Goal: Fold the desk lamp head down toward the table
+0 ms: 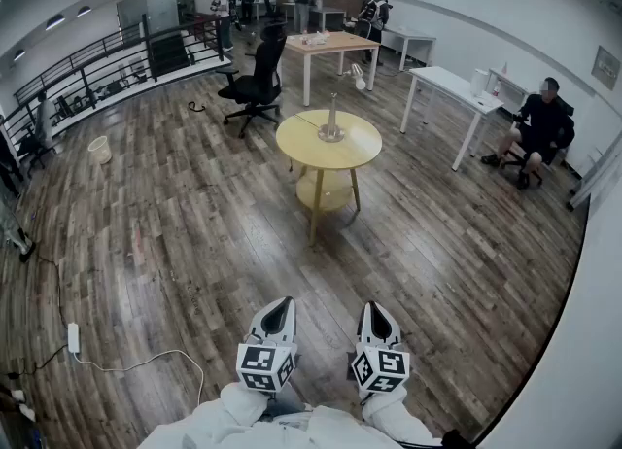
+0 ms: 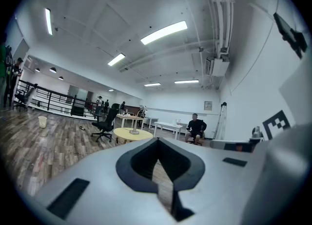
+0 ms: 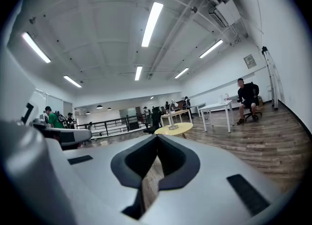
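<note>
Currently both grippers are low in the head view, side by side, close to the person's body. Left gripper: jaws clenched together, nothing between them. Right gripper: same, jaws closed on nothing. Each gripper's own view confirms it: tips meet, and only floor shows through the notch behind them. Both point roughly level, out across the room toward the table.

Lamp stands on the round yellow table, near the middle of the top. Base is flat on the top and the stem is upright. In the gripper views the head sits raised above the base, not folded down. Neither gripper touches lamp or table. Both are well apart from them, with open wood floor between.

Table has a lower shelf under the top.

Around it:
- Black office chair just behind and left of the table.
- Wooden desk further back.
- White desk to the right, with a person seated at its far end.
- More people stand at the back of the room.
- Black railing runs along the left side, with a pale bin near it.
- White power strip lies on the floor at lower left, cable trailing toward the grippers.
</note>
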`<state>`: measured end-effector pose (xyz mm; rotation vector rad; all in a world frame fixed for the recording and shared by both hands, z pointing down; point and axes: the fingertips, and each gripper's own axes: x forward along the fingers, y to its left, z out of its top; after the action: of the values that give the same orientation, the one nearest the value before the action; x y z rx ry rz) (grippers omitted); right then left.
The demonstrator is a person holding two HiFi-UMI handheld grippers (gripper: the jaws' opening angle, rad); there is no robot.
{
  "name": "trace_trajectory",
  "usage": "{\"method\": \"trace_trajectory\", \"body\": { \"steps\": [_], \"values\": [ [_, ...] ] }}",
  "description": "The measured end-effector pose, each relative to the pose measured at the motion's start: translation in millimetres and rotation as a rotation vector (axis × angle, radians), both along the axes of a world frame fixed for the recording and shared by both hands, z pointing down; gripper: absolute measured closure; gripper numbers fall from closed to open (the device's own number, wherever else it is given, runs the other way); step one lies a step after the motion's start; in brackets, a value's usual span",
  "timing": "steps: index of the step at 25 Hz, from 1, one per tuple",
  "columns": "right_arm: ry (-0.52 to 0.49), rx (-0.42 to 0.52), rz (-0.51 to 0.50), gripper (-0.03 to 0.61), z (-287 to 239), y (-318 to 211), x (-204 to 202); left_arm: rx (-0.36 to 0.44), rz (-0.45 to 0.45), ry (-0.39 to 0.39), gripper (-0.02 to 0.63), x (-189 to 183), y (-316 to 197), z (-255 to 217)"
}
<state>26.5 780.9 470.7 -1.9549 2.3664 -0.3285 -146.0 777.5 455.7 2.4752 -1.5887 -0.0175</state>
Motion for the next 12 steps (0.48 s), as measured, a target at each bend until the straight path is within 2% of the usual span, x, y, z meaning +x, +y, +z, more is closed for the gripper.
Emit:
{"method": "trace_trajectory", "body": {
  "steps": [6,12],
  "values": [
    [0.015,0.006,0.007,0.566,6.3,-26.5,8.4,0.027,-0.014,0.0,0.614,2.9,-38.2,-2.6],
    [0.013,-0.007,0.035,0.567,14.8,-82.3,13.2,0.019,-0.014,0.018,0.614,2.9,-94.7,1.2]
  ]
}}
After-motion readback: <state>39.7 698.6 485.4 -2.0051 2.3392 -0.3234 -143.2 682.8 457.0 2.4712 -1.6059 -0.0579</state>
